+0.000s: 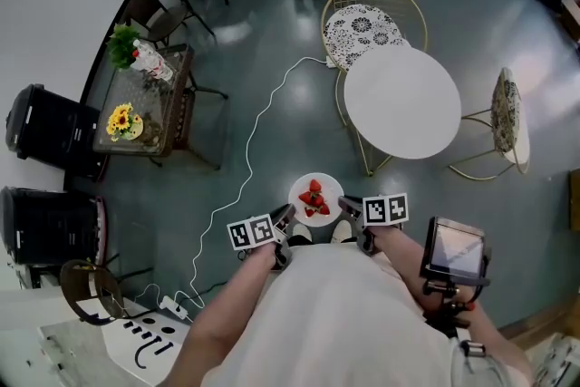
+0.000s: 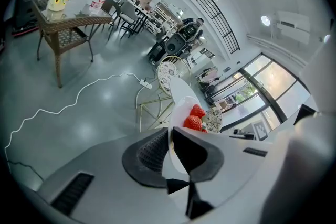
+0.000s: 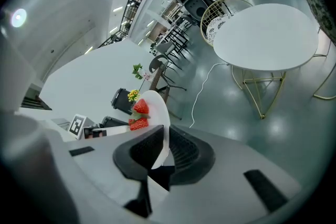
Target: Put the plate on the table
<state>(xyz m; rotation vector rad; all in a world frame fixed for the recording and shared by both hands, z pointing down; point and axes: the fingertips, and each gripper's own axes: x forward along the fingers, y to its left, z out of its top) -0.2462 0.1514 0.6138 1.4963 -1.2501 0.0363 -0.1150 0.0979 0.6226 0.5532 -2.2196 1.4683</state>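
Observation:
A small white plate (image 1: 316,199) with strawberries (image 1: 314,199) on it hangs in the air in front of me, over the floor. My left gripper (image 1: 283,220) is shut on its left rim and my right gripper (image 1: 350,211) is shut on its right rim. In the left gripper view the plate (image 2: 181,113) stands edge-on between the jaws, with the strawberries (image 2: 195,118) beyond them. The right gripper view shows the plate (image 3: 156,113) pinched the same way. The round white table (image 1: 402,101) stands ahead and to the right, its top bare.
A gold wire chair (image 1: 362,23) stands behind the table, another chair (image 1: 507,118) to its right. A wicker side table (image 1: 145,100) with flowers is at the left. A white cable (image 1: 245,177) runs over the grey floor. A tablet on a mount (image 1: 455,251) is near my right arm.

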